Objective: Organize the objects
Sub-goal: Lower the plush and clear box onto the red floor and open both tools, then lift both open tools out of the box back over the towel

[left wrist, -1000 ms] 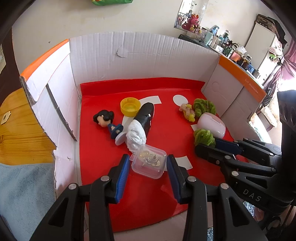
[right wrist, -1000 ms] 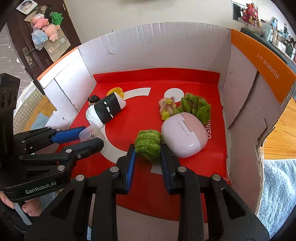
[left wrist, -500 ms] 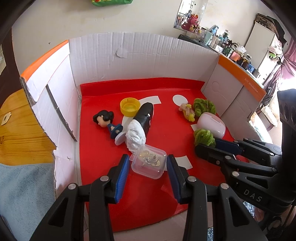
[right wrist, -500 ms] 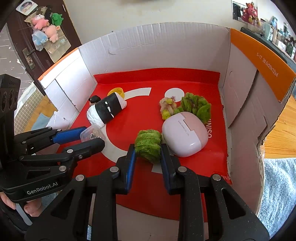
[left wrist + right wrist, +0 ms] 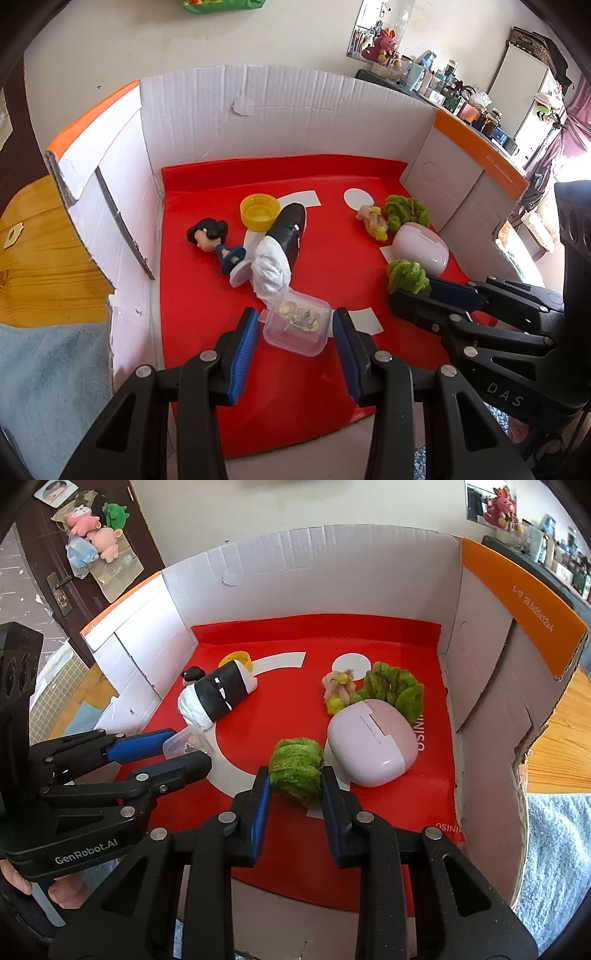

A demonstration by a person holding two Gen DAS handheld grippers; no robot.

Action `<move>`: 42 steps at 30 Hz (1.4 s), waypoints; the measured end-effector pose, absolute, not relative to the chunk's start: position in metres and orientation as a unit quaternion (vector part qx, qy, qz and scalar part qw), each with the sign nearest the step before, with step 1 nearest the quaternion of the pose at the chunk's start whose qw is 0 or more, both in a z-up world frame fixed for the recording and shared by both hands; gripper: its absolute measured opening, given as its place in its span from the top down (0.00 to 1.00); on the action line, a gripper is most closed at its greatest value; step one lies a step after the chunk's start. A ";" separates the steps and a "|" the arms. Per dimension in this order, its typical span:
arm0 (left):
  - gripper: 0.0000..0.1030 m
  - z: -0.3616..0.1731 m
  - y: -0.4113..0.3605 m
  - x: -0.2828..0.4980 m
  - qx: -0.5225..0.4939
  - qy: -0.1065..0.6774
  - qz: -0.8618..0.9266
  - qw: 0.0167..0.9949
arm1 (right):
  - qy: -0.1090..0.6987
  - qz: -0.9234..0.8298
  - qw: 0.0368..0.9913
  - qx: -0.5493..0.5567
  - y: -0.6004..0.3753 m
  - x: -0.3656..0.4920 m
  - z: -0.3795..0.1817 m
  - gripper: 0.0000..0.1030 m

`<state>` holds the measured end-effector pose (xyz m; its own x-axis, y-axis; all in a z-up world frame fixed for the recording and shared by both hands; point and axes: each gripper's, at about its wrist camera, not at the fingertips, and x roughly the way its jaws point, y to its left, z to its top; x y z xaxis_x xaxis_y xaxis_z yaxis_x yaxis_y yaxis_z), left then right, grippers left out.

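Pinching green fuzzy ball [image 5: 295, 768], right hand-held gripper [image 5: 295, 797] — pink case [image 5: 369, 742] just beside; left hand-held gripper [image 5: 295, 332] spread around clear box [image 5: 297, 321].

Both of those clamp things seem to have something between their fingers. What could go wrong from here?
1. The left hand-held gripper only brackets the small clear plastic box of trinkets; gaps show at both pads, so lifting now would likely leave it behind or tip it.
2. The right hand-held gripper squeezes the fluffy green scrunchie touching the pink rounded case; pulling away might nudge that case.
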<state>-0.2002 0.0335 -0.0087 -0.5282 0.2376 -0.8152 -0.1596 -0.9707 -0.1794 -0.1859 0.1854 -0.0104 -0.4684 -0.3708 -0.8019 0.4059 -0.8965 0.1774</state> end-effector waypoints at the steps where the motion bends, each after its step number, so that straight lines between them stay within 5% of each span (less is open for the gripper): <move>1: 0.56 -0.008 0.033 -0.200 -0.472 -0.042 0.873 0.114 | 0.019 -0.857 0.227 0.463 0.185 -0.186 -0.010 0.75; 9: 0.56 -0.007 0.034 -0.200 -0.469 -0.040 0.875 0.114 | 0.021 -0.857 0.226 0.462 0.186 -0.185 -0.011 0.73; 13: 0.52 -0.004 0.033 -0.198 -0.466 -0.038 0.877 0.110 | 0.023 -0.859 0.225 0.459 0.186 -0.183 -0.010 0.48; 35: 0.51 0.003 0.035 -0.182 -0.452 -0.032 0.884 0.110 | 0.026 -0.866 0.223 0.447 0.187 -0.174 -0.004 0.43; 42: 0.38 0.005 0.039 -0.175 -0.444 -0.028 0.889 0.105 | 0.026 -0.868 0.224 0.442 0.188 -0.170 -0.002 0.40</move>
